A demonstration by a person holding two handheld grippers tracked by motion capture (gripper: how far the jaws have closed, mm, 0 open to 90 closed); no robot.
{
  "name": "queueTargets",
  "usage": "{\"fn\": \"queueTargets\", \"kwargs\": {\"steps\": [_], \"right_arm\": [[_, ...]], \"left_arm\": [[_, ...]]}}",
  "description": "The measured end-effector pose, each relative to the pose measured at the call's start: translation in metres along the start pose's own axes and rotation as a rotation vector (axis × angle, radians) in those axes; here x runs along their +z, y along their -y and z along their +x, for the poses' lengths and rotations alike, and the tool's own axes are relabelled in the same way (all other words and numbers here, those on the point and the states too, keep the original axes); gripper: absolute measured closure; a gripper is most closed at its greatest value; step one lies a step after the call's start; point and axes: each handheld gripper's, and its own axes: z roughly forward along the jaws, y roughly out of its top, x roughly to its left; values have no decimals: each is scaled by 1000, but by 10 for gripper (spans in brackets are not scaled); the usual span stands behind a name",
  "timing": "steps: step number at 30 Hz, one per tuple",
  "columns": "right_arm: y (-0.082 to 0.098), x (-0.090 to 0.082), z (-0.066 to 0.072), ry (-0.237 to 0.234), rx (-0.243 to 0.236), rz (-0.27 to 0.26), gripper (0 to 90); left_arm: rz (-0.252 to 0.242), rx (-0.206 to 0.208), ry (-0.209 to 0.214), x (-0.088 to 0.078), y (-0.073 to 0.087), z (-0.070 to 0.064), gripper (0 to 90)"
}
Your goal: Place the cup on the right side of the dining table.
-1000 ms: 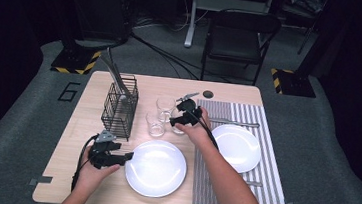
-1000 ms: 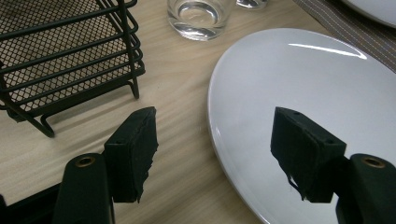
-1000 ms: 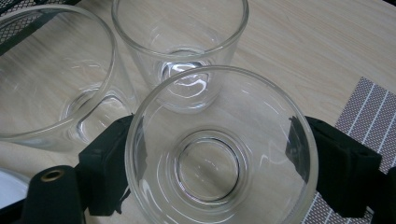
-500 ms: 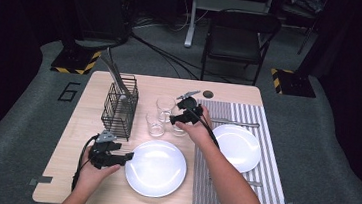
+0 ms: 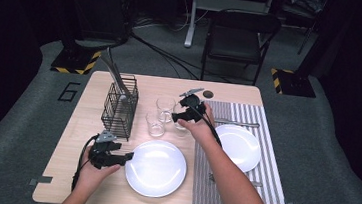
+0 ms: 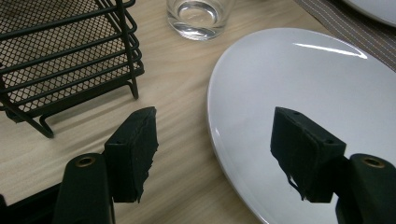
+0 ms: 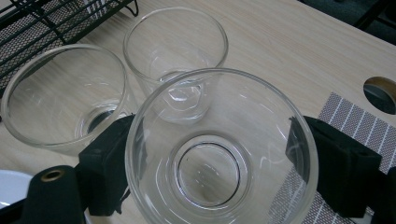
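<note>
My right gripper (image 5: 186, 113) (image 7: 212, 163) is shut on a clear glass (image 5: 181, 125) (image 7: 243, 116) at the placemat's left edge, with one black jaw pressed to each side of its wall. I cannot tell whether the glass is off the table. Two more clear glasses (image 5: 165, 105) (image 5: 155, 124) stand just left of it, and they are close behind it in the right gripper view (image 7: 175, 51) (image 7: 60, 98). My left gripper (image 5: 112, 156) (image 6: 219, 140) is open and low at the left rim of the large white plate (image 5: 157, 172) (image 6: 303, 79). One jaw is over wood, the other over the plate.
A black wire cutlery caddy (image 5: 119, 107) (image 6: 60, 60) holding utensils stands at the back left. On the right, a striped placemat (image 5: 225, 191) carries a smaller white plate (image 5: 237, 146) and cutlery (image 5: 237, 122). A round hole (image 5: 208, 94) sits near the table's far edge. A chair (image 5: 240, 37) stands beyond the table.
The right hand and its glass have barely shifted. The left gripper stays by the plate rim.
</note>
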Motion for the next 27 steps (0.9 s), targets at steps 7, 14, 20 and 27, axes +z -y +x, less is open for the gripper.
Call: {"fn": "queueTargets", "kwargs": {"steps": [7,14,20,27], "right_arm": [[1,-5,-6,9,4,-4,169],[3,-10,-13,17,9,-10,169],[6,-13,-19,25,22,-8,169],[11,-15,-27,32,35,-3,169]], "left_arm": [[0,-1,0,0,0,0,316],[0,-1,-2,0,0,0,316],[3,1,1,1,0,0,315],[3,-1,-1,2,0,-1,315]]}}
